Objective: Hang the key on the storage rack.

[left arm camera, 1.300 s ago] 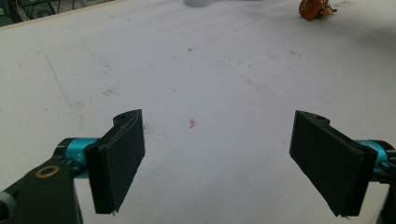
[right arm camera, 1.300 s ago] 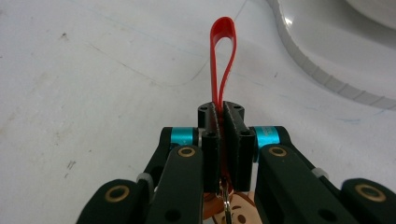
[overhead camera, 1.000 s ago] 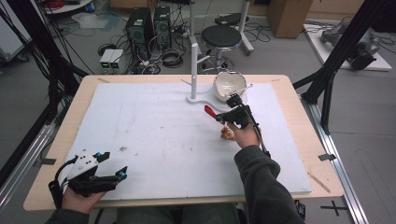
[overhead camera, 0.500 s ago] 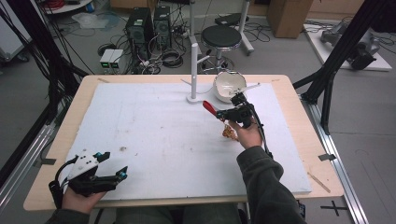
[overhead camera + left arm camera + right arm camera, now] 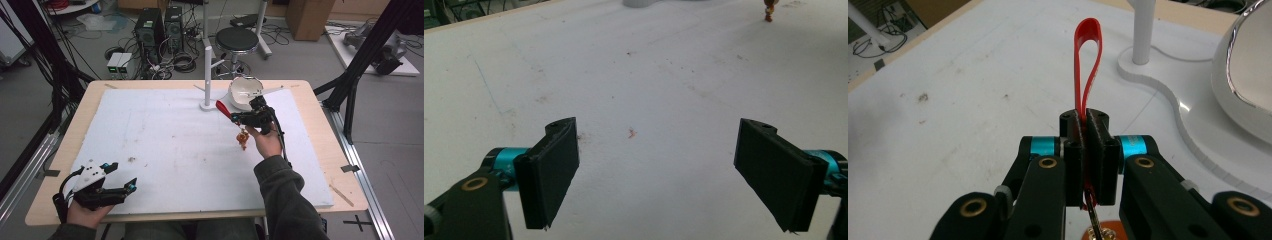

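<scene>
While its jaws are pressed together on a red ribbon loop, the right gripper holds a small orange charm dangling above the white mat, near the white bowl and white stand. At the mat's near corner, the left gripper rests with jaws spread, gripping nothing.

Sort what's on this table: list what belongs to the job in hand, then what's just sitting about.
In the job:
right gripper, shut on the red loop
red loop
orange charm hanging below it

Sitting about:
white bowl
white stand
left gripper, open, holding nothing
</scene>
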